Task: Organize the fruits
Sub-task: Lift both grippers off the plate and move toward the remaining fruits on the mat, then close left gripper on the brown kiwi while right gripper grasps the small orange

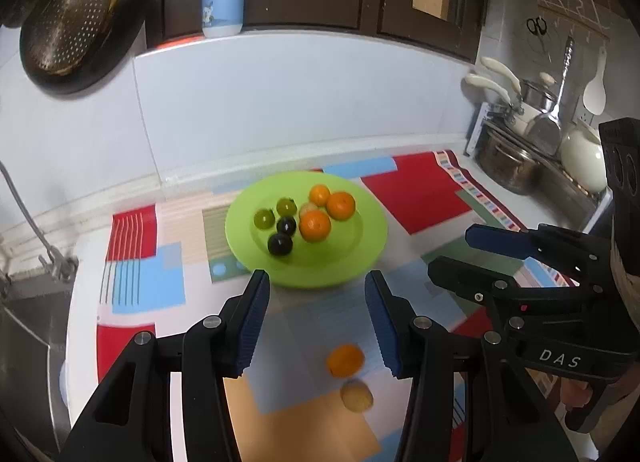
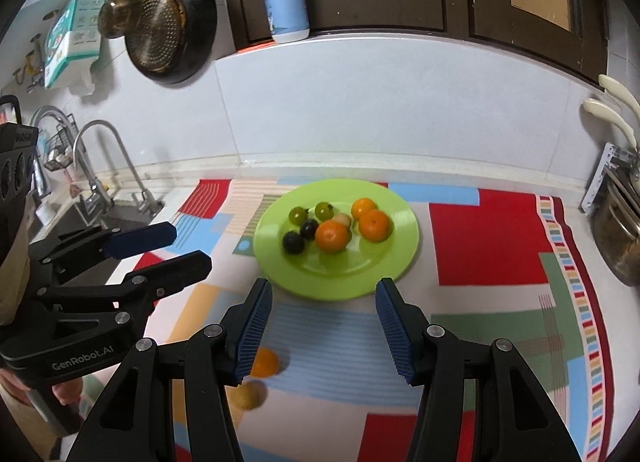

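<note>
Most fruits already lie on the round green plastic plate ahead of both tools. A small orange mandarin and a brownish round fruit remain on the worktop beneath the left tool. The left tool and the right tool are both released, holding nothing.

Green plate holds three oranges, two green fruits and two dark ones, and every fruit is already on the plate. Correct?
Not every fruit: in the left wrist view an orange and a brownish fruit lie on the mat, off the green plate. The rest stands.
</note>
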